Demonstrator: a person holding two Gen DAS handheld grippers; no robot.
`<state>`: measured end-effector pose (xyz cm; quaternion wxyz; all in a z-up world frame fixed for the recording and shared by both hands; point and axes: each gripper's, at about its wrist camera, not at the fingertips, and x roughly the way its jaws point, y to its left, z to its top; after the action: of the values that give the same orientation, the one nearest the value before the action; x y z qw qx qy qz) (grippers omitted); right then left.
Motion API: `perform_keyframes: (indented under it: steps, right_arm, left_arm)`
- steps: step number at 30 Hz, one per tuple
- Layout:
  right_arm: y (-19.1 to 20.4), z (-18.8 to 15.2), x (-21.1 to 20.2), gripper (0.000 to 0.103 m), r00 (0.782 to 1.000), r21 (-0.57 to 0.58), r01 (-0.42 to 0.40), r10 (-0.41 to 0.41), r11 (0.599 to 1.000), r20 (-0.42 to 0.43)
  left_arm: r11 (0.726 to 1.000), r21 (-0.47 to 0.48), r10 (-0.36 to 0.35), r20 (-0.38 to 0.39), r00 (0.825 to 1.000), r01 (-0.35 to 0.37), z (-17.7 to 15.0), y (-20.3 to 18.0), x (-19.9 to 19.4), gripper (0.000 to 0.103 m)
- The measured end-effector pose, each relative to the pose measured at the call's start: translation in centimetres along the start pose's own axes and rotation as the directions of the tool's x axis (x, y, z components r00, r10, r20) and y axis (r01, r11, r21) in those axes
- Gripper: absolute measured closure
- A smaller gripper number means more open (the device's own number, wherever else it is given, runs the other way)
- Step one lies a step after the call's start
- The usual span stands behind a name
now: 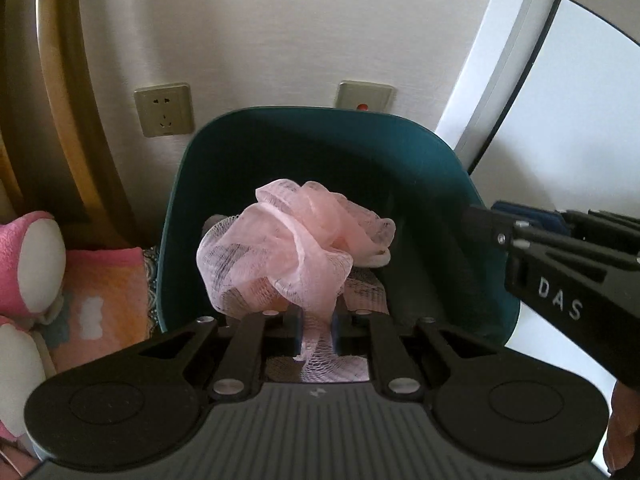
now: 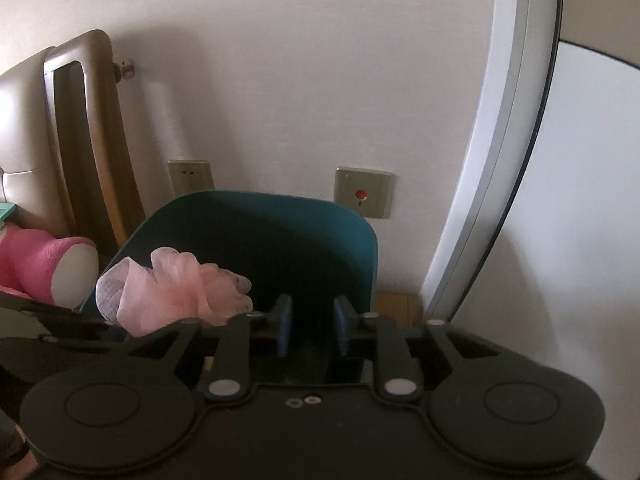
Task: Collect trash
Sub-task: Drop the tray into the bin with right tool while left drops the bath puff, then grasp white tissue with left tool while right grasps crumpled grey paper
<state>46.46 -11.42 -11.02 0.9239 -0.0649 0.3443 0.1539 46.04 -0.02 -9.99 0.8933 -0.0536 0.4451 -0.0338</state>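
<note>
Pink mesh bath puff point(image 1: 294, 248): pinched in left tool point(image 1: 316, 334), held over dark teal plastic bin point(image 1: 452, 184) at the wall. Right tool point(image 2: 310, 326): jaws apart, empty, over the bin's right side.

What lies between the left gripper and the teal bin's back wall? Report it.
In the left wrist view, a pink mesh pouf, pinched by the left gripper, hangs over the teal bin, in front of its back wall.
</note>
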Motion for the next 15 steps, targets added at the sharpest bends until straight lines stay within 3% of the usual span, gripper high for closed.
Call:
perform_keyframes:
  steps: [4,9,11,15]
  right_arm:
    - [-0.5,-0.4,-1.4,0.072,1.0,0.02,-0.014,0.014,1.0,0.024]
    - [-1.0,-1.1,-4.5,0.064,0.996,0.04,-0.043,0.039,0.998,0.083]
    - [-1.2,-1.6,-5.9,0.061,0.993,0.051,-0.061,0.056,0.997,0.104]
    - [-1.4,-3.2,-8.5,0.054,0.987,0.063,-0.086,0.077,0.994,0.138]
  left_arm:
    - [1.0,0.012,0.009,0.008,1.0,-0.009,-0.3,0.3,0.2,0.073]
    - [1.0,0.002,-0.029,0.048,0.998,0.029,-1.3,0.9,-0.7,0.064]
    - [0.999,-0.003,-0.041,0.081,0.996,0.042,-1.6,1.1,-1.6,0.038]
    - [0.997,0.012,-0.075,0.134,0.988,0.074,-2.5,1.0,-3.4,0.034]
